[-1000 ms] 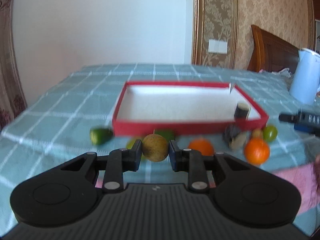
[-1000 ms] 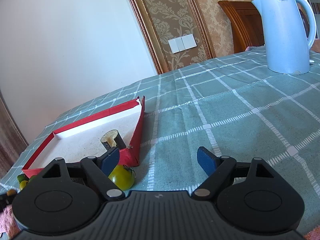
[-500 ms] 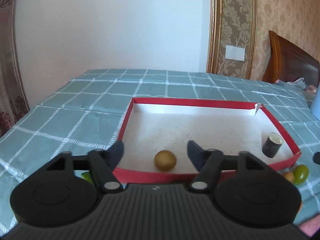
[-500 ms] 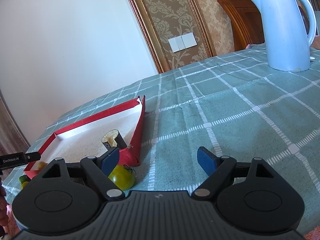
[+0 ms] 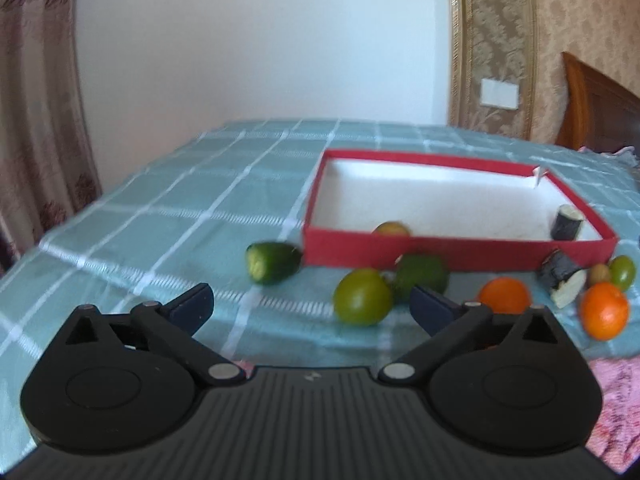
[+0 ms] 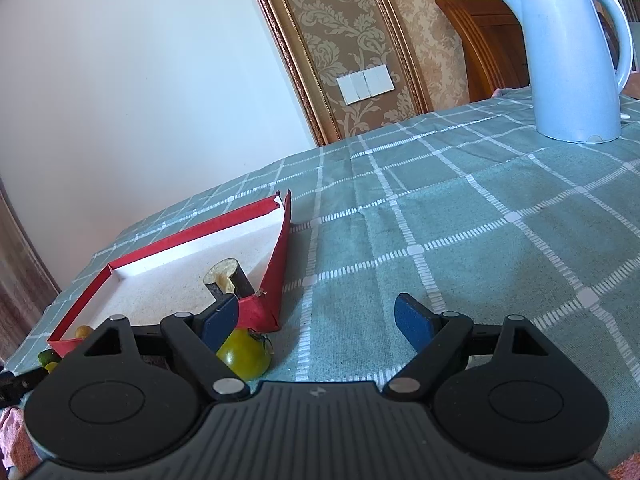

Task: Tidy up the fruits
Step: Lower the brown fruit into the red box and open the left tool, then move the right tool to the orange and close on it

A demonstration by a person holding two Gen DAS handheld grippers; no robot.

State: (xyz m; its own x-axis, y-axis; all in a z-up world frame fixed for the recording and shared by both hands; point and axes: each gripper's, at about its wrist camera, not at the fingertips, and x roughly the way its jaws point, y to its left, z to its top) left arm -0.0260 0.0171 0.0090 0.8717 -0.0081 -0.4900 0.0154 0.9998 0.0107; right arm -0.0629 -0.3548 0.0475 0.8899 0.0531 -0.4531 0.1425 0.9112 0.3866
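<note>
Green tomato [image 5: 362, 297] lies just ahead of the gaping left tool [image 5: 310, 309].

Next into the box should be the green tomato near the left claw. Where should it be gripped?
Grip the green tomato across its round middle, coming from the near side with the open left claw; its stem points right, toward the darker green fruit.
</note>
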